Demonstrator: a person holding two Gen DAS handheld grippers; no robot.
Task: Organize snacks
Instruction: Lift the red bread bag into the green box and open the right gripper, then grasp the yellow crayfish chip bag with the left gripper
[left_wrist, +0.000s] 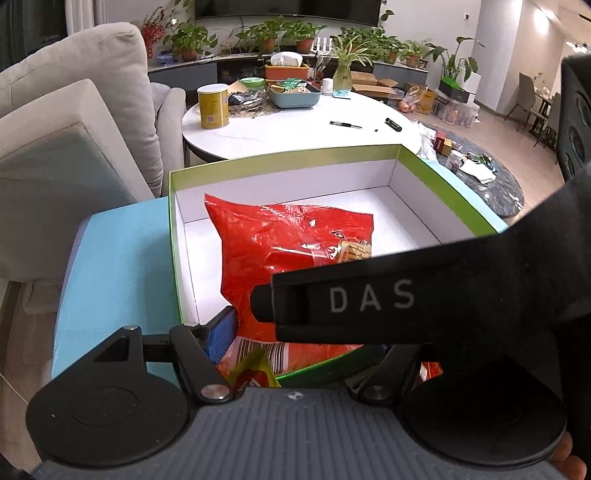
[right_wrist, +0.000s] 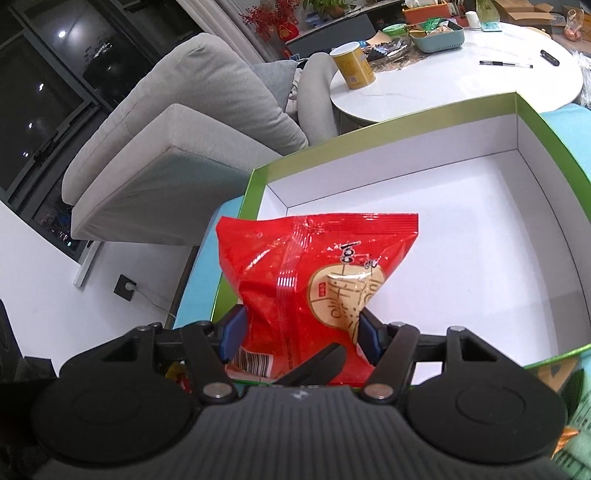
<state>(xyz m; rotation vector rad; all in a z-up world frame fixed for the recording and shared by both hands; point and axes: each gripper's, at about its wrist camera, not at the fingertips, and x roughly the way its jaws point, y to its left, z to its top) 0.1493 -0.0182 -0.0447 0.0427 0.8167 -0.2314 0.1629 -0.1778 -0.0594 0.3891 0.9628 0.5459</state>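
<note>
We see the right tool (right_wrist: 301, 338) clamped on a glossy red snack bag (right_wrist: 317, 273), its blue pads pressing both sides; a barcode and cream label show. The bag hangs over the near left corner of the white-lined green box (right_wrist: 535, 147). We cannot tell the left tool's (left_wrist: 295, 332) state.

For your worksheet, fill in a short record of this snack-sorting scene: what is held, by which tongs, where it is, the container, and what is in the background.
held item: red snack bag
holder: right tongs, blue pads pressed on both sides of the bag
position: bag over the near left part of the box
container: green-rimmed box, white inside, no other snack visible in it
left tongs: grip unclear
background: round white table, yellow can
</note>
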